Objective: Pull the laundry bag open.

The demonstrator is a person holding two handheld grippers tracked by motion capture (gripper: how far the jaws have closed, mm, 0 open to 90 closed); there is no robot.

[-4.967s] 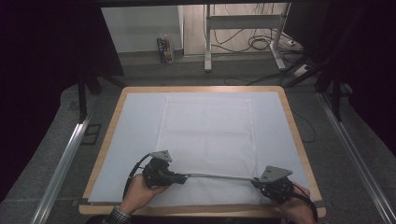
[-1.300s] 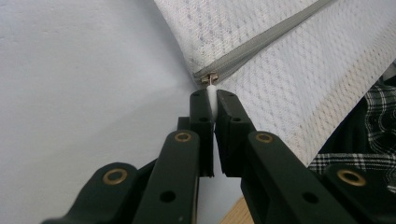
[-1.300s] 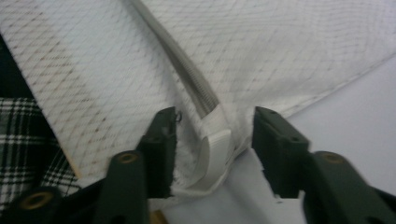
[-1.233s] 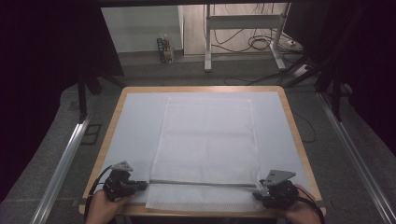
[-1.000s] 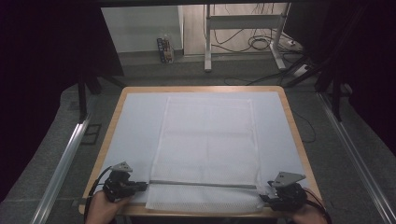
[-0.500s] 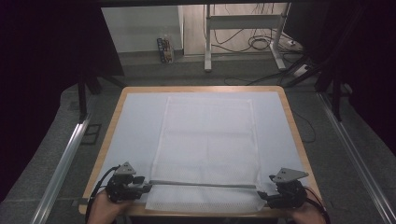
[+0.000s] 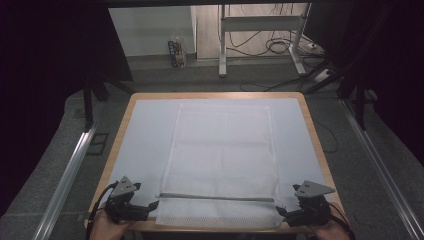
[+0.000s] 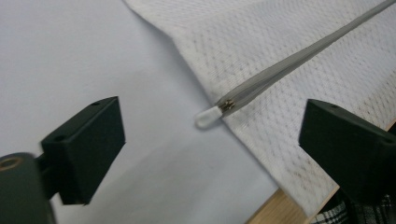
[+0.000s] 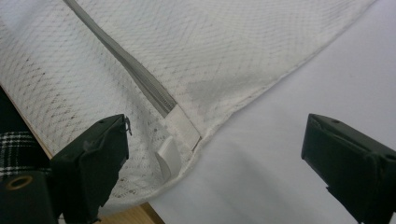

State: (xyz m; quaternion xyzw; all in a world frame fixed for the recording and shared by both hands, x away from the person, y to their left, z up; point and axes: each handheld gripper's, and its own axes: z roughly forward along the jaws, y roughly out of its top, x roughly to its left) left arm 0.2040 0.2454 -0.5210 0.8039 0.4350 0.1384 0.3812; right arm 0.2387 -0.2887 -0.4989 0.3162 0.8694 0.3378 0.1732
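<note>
Across the white table cover (image 7: pixel 145 135), your mesh bag (image 7: pixel 222 150) lies flat at frame centre, its zipper (image 7: pixel 215 198) running between both grippers. Your left gripper (image 7: pixel 150 205), jaws just opened and empty, reveals the zipper's white tip (image 8: pixel 208 116) up close. Your right gripper (image 7: pixel 281 212), likewise just released, shows a white tab (image 9: pixel 169 156) at the bag's corner.

Mesh laundry bag (image 7: pixel 222 160) lying flat on the table (image 7: pixel 310 125) along its middle, zipper (image 7: pixel 215 198) running across the bag's near end, left gripper (image 7: pixel 150 206) just beside the zipper's left end, right gripper (image 7: pixel 281 212) at the bag's right near corner
</note>
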